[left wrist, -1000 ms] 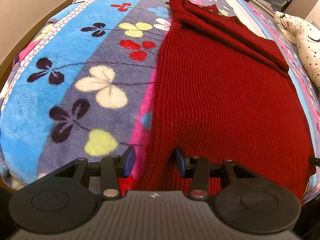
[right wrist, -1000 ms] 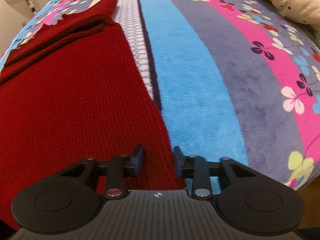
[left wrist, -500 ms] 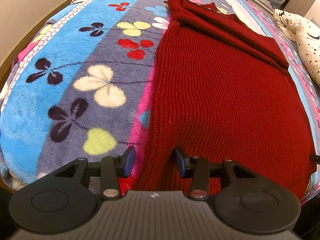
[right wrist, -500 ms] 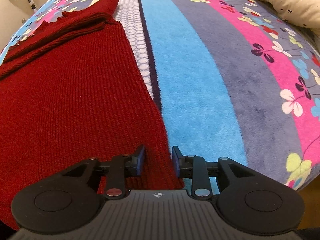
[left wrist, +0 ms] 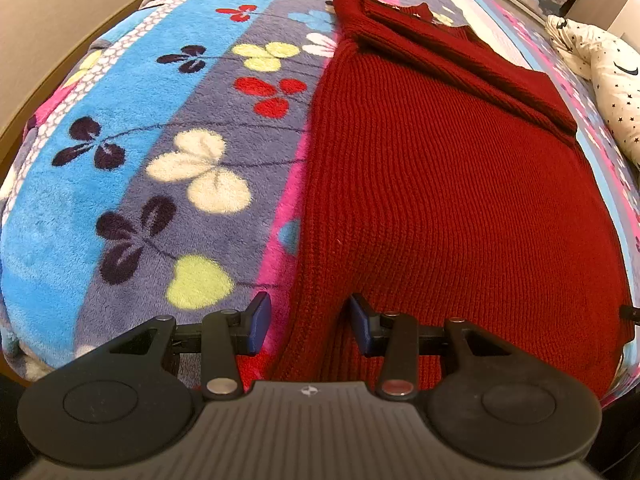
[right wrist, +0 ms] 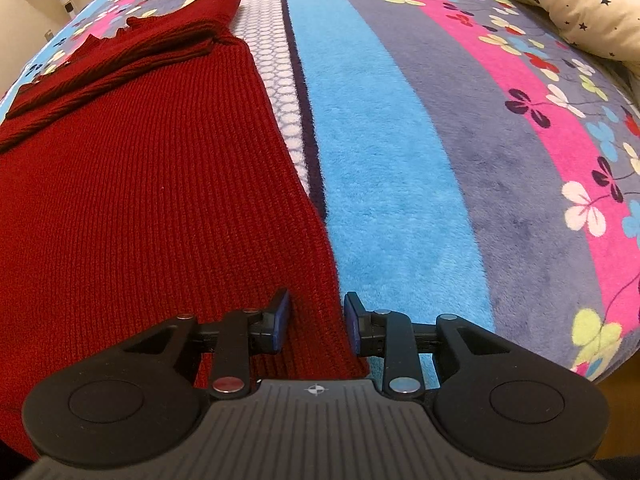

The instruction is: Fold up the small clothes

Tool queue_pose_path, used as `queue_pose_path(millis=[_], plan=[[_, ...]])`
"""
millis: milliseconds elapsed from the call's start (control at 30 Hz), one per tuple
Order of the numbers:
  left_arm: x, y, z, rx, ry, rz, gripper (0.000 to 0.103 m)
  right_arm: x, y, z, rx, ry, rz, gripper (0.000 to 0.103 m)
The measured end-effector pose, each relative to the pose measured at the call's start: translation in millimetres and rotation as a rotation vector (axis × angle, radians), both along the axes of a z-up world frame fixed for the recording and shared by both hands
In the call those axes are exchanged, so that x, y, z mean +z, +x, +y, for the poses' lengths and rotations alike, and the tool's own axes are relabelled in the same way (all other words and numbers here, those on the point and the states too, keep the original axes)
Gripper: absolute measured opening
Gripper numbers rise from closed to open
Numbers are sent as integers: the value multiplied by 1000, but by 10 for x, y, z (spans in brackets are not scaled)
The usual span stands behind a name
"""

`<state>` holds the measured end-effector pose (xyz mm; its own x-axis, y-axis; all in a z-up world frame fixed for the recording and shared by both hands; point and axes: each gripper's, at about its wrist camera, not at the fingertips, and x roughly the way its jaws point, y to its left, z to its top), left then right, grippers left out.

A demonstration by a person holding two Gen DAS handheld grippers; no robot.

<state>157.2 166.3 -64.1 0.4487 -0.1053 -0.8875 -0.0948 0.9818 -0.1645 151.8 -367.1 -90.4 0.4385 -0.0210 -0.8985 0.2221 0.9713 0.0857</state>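
Left gripper (left wrist: 308, 322) and right gripper (right wrist: 316, 320), fingers apart, each around a near corner of the red sweater (left wrist: 440, 200) at the blanket's (left wrist: 120, 160) near edge. Best to pinch both corners together, lift evenly, fold toward the far collar.

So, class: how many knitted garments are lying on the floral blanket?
1: a red knitted sweater lies flat on the blanket, its near hem between both open grippers. None other shows.

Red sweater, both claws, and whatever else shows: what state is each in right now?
Red sweater: flat on the blanket, sleeves folded across its top.
Left claw: open, straddling the sweater's near left corner.
Right claw: open, straddling its near right corner.
Blanket: spread out.
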Motion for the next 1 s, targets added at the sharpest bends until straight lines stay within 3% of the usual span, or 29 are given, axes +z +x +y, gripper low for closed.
queue_pose_path(millis=[100, 167, 233, 333, 567, 633, 700, 800, 867, 1000], plan=[[-1, -4, -19, -9, 0, 0, 43, -2, 4, -2, 5, -1, 1, 31], [-6, -5, -43, -29, -6, 2, 29, -2, 7, 2, 9, 0, 0, 31], [-3, -20, -80, -49, 2, -4, 15, 1, 5, -5, 14, 17, -2, 20], [16, -47, -118, -66, 13, -17, 13, 17, 7, -3, 23, 20, -7, 13], [12, -45, -119, -66, 15, -11, 16, 32, 8, -26, 6, 34, -18, 13], [1, -38, -133, -70, 28, -1, 28, 15, 20, -5, 10, 21, -10, 19], [-7, -40, -135, -75, 31, 3, 28, -5, 25, 34, 21, -5, 0, 24], [-7, -47, -146, -87, 34, 3, 25, -14, 22, 60, 35, -19, 3, 24], [-3, -53, -160, -95, 37, -2, 14, -5, 13, 43, 33, -5, 1, 21], [29, -92, -189, -105, 52, -23, 13, 23, 0, 15, 23, 17, -11, 13]])
